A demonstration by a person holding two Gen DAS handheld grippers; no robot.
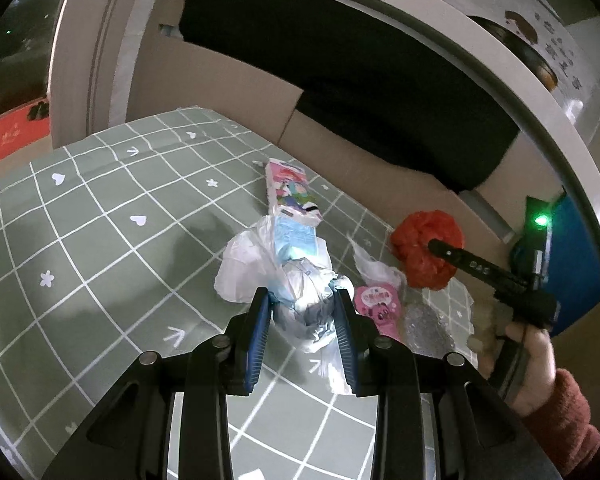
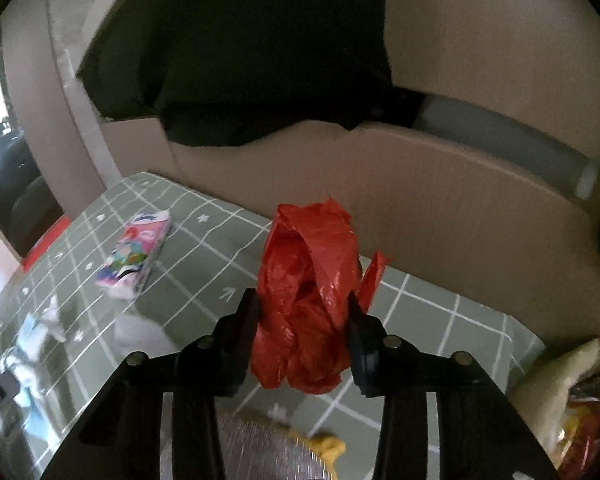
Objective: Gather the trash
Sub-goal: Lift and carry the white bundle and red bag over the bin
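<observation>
1. The left gripper (image 1: 302, 312) is nearest its camera; its blue-padded jaws bracket a crumpled white and pale-blue plastic bag (image 1: 300, 280) lying on the green grid tablecloth (image 1: 100, 240). The pads touch the crumple on both sides, so I judge them closed on it, lightly.
2. The right gripper (image 2: 304, 312) has its black jaws clamped on a red plastic bag (image 2: 312, 300), which is bunched between the fingers and appears to hang clear of the tablecloth.
3. To do this step well, I judge that each grip should bite deep into the bunched middle, since thin film slips and trails. The white bag's loose tail spreads toward the left gripper's body and could drag; lifting straight up before carrying seems wise.
4. The likely drop place is the open cardboard box (image 1: 340, 168), lined with black, which stands just beyond the white bag at the cloth's far edge. Its front wall rises above the cloth, so both loads must clear that wall.
5. More trash lies around the white bag: a colourful cartoon-printed packet (image 1: 290, 192) beyond it toward the box, a pink wrapper (image 1: 378, 306) just beside it on the right, and a clear crinkled piece (image 1: 424, 324) further right.
6. In the right wrist view, a silvery item and something yellow lie under the right gripper; what they are, I cannot tell.
</observation>
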